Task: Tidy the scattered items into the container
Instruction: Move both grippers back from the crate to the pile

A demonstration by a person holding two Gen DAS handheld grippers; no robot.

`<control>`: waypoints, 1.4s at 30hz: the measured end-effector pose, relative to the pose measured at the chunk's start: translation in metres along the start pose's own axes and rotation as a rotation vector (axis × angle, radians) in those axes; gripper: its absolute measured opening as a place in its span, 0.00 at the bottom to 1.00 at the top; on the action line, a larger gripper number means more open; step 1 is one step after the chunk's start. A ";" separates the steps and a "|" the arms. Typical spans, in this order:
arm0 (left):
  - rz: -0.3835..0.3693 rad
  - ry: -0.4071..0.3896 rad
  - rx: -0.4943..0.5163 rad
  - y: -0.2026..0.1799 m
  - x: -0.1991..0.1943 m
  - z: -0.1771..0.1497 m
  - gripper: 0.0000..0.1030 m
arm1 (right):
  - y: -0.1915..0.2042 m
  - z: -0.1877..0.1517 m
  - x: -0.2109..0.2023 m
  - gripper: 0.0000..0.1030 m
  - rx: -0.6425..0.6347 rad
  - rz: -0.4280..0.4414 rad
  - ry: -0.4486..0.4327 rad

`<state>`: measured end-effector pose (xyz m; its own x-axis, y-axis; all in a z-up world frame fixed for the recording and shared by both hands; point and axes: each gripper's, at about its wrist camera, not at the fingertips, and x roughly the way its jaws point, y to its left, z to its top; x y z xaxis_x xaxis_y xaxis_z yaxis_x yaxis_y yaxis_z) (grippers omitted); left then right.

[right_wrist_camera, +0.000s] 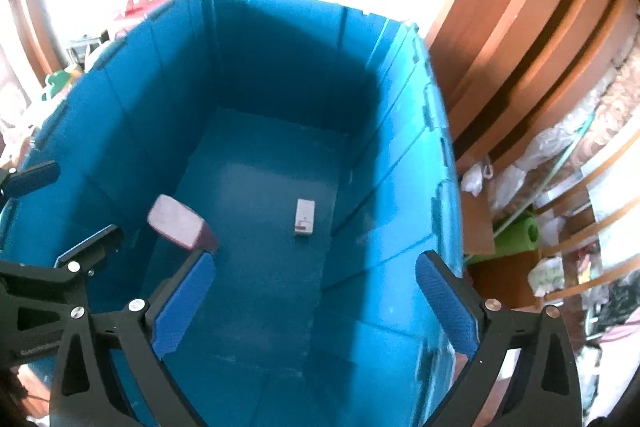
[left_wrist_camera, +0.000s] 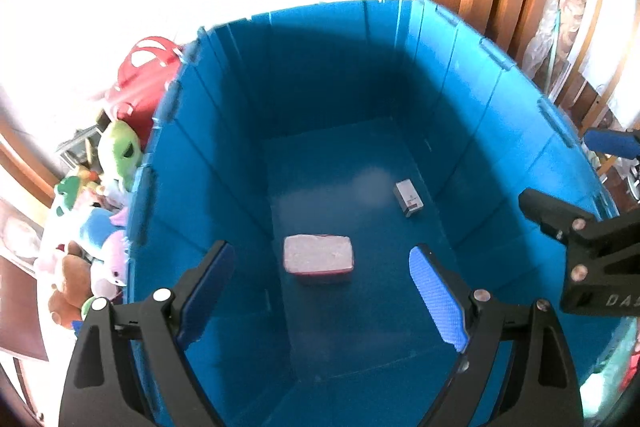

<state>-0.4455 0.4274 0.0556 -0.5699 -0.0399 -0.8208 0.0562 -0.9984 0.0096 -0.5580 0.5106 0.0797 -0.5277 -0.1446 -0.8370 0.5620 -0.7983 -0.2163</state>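
Note:
A deep blue plastic bin [left_wrist_camera: 224, 131] fills both views [right_wrist_camera: 404, 155]. On its floor lie a pink rectangular box [left_wrist_camera: 319, 258] [right_wrist_camera: 180, 223] and a small white carton [left_wrist_camera: 409, 197] [right_wrist_camera: 305, 216]. My left gripper [left_wrist_camera: 322, 287] hangs over the bin above the pink box, open and empty. My right gripper [right_wrist_camera: 316, 301] hangs over the bin's near right part, open and empty. The right gripper shows at the right edge of the left wrist view [left_wrist_camera: 592, 251]. The left gripper shows at the left edge of the right wrist view [right_wrist_camera: 60, 251].
A pile of plush toys [left_wrist_camera: 100, 219] and a red bag [left_wrist_camera: 144, 79] lie outside the bin's left wall. Wooden furniture [right_wrist_camera: 520, 47] stands right of the bin, with plastic bags [right_wrist_camera: 516, 167] and a green roll [right_wrist_camera: 520, 233] among its shelves.

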 end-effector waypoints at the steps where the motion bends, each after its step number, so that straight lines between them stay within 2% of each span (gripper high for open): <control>1: 0.004 -0.020 -0.004 0.001 -0.007 -0.005 0.88 | 0.001 -0.003 -0.006 0.99 0.003 -0.003 -0.015; 8: -0.012 -0.174 -0.018 0.020 -0.063 -0.042 0.88 | 0.020 -0.031 -0.058 1.00 0.032 -0.006 -0.124; 12: -0.036 -0.246 -0.026 0.048 -0.092 -0.064 0.88 | 0.055 -0.046 -0.089 1.00 0.032 -0.033 -0.200; 17: -0.020 -0.346 -0.043 0.115 -0.130 -0.103 0.88 | 0.109 -0.061 -0.122 1.00 0.076 -0.021 -0.296; 21: -0.007 -0.388 -0.075 0.195 -0.150 -0.142 0.88 | 0.170 -0.071 -0.147 1.00 0.128 0.003 -0.379; 25: 0.080 -0.380 -0.090 0.276 -0.146 -0.179 0.88 | 0.250 -0.075 -0.161 1.00 0.133 0.054 -0.435; 30: 0.094 -0.280 -0.142 0.363 -0.118 -0.222 0.88 | 0.331 -0.077 -0.147 1.00 0.115 0.119 -0.424; 35: 0.165 -0.229 -0.172 0.409 -0.083 -0.272 0.88 | 0.397 -0.084 -0.097 1.00 0.067 0.208 -0.316; 39: 0.153 -0.119 -0.242 0.429 -0.038 -0.313 0.88 | 0.429 -0.096 -0.040 1.00 0.054 0.251 -0.193; 42: 0.131 -0.053 -0.229 0.426 -0.003 -0.337 0.88 | 0.437 -0.111 0.004 1.00 0.087 0.295 -0.090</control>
<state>-0.1438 0.0163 -0.1305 -0.5876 -0.1765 -0.7897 0.3128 -0.9496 -0.0204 -0.2437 0.2259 -0.0740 -0.4060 -0.4256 -0.8087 0.6450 -0.7603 0.0763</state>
